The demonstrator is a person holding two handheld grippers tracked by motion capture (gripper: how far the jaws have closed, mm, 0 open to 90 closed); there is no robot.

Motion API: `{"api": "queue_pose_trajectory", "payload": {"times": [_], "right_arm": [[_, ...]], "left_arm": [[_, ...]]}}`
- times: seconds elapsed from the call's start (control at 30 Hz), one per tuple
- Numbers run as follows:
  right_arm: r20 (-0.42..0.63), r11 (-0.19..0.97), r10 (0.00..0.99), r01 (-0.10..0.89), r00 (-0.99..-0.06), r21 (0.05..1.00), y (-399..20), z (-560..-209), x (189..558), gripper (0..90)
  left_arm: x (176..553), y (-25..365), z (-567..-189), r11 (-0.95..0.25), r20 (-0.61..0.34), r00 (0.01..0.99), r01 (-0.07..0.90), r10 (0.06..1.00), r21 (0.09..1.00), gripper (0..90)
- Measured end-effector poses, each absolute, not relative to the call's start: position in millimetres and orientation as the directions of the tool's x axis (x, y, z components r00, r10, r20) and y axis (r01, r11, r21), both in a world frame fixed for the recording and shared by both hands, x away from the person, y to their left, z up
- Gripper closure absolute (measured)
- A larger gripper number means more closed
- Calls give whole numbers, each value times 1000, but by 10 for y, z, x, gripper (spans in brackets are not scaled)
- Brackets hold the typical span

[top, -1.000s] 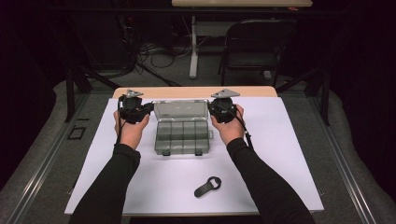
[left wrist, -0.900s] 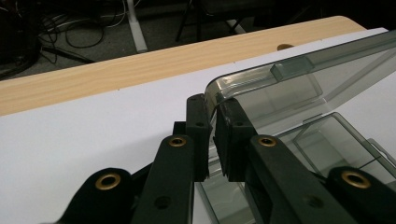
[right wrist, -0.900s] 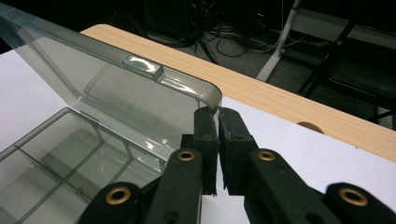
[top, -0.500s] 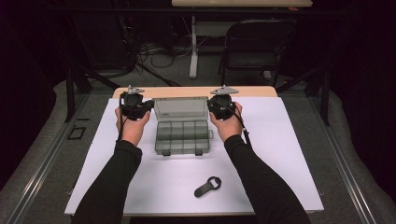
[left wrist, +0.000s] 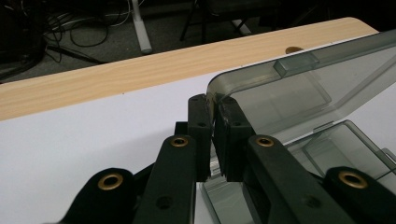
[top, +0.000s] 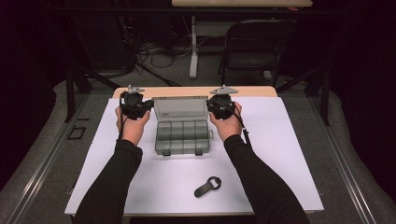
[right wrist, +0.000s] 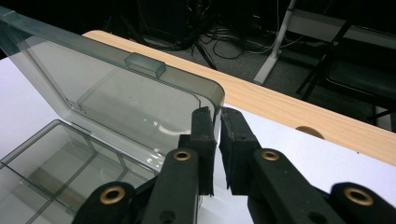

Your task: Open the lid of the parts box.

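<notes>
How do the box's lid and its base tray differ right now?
The lid stands raised at the back, with the left gripper and right gripper pinching its two corners; the base tray lies flat on the white table, ungripped. The lid is one undivided panel; the tray is split into compartments. Both are smoky clear plastic.

The high view looks forward and down on the whole table (top: 280, 154) from afar. Both gripper views sit low and close, facing outward, sharing the box lid (left wrist: 299, 93) with it.

I count one clear compartment box (top: 182, 129) and one bottle opener (top: 207, 186) on the bench (top: 280, 154). I hold two tongs: left (top: 148, 105), right (top: 211, 104).
</notes>
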State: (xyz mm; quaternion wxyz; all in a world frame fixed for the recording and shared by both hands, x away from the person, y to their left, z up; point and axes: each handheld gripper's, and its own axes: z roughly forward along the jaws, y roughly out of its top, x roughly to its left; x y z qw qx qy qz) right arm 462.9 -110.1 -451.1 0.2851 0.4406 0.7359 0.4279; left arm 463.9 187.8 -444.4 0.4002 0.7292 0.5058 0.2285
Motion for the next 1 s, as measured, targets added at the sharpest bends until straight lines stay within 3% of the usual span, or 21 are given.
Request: {"api": "queue_pose_trajectory", "payload": {"times": [0.33,0.67,1.0], "right_arm": [[-46,250,882,384,-468,889,-1104,-4523,4594,764],[-38,245,879,383,-475,891,-1135,-4654,4562,611],[-33,248,884,408,-467,879,-1157,-4868,4620,668]], "left_arm": [[4643,1875,-4444,-169,-67,381,552,922,817,852],[4652,1872,-4443,-168,-65,377,552,924,816,850],[4668,1872,-4436,-169,-64,377,553,924,816,850]]}}
